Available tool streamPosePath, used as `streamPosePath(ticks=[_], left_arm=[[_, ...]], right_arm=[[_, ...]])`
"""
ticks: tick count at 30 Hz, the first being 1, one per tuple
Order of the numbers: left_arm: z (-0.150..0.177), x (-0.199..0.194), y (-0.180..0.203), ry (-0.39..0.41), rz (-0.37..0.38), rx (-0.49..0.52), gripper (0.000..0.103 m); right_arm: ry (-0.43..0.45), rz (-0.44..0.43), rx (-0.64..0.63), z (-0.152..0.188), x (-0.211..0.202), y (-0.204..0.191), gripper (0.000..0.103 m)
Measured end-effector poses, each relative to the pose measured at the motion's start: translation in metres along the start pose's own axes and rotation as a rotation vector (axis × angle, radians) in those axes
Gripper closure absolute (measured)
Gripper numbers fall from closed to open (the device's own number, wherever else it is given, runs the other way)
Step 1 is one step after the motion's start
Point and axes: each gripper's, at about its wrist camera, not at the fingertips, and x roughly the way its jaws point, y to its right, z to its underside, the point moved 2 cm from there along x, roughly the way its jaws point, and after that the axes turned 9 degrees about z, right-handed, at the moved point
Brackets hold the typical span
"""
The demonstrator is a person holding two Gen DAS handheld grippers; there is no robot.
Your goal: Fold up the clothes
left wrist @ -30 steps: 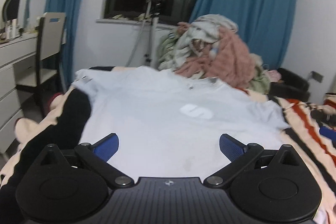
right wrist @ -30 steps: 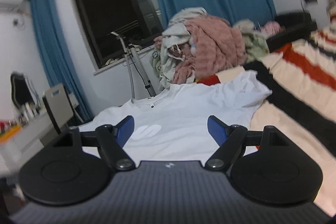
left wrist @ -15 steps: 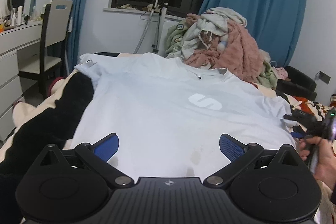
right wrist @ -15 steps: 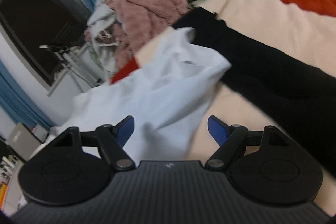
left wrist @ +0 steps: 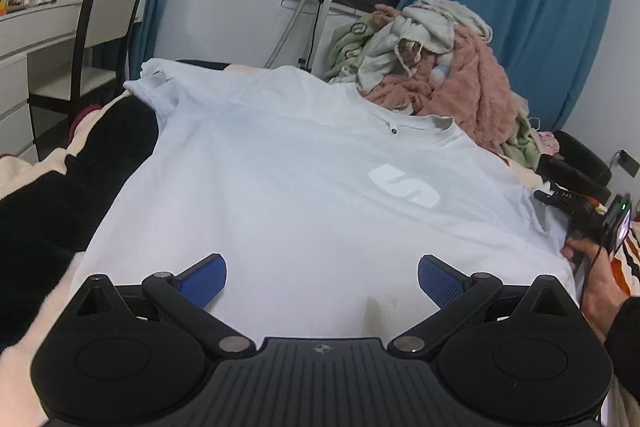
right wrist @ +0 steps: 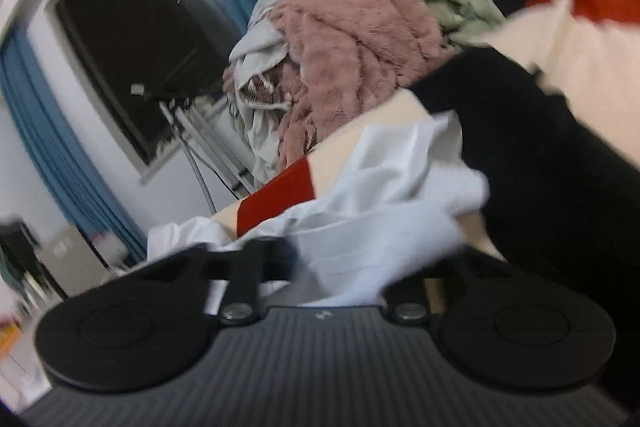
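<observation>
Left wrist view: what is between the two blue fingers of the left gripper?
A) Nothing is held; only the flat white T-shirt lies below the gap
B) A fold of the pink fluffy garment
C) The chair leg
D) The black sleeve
A: the left gripper has its blue fingers spread wide apart, and in the gap only the flat white T-shirt shows, ungripped.

Each claw (left wrist: pixel 322 277) is matte black with ribbed housing, two round discs, silver pivot screws and blue-padded fingers (left wrist: pixel 204 277); the person's sleeve (left wrist: pixel 624 331) is black.
</observation>
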Motion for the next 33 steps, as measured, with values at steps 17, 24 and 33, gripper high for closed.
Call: streamPosePath(ticks=[17, 24, 33], left_arm=[[-0.027, -0.054, -0.05, 0.128, -0.152, -0.083, 0.0], [-0.025, -0.041, -0.082, 0.109, -0.217, -0.116, 0.0], [-0.013, -0.005, -0.096, 0.044, -0.238, -0.084, 0.0]], right_arm=[[0.155, 0.089, -0.537, 0.012, -0.043, -0.268, 0.093], [0.041, 0.094, -0.823, 0.134, 0.018, -0.358, 0.093], [-0.103, -0.026, -0.747, 0.165, 0.031, -0.361, 0.023]])
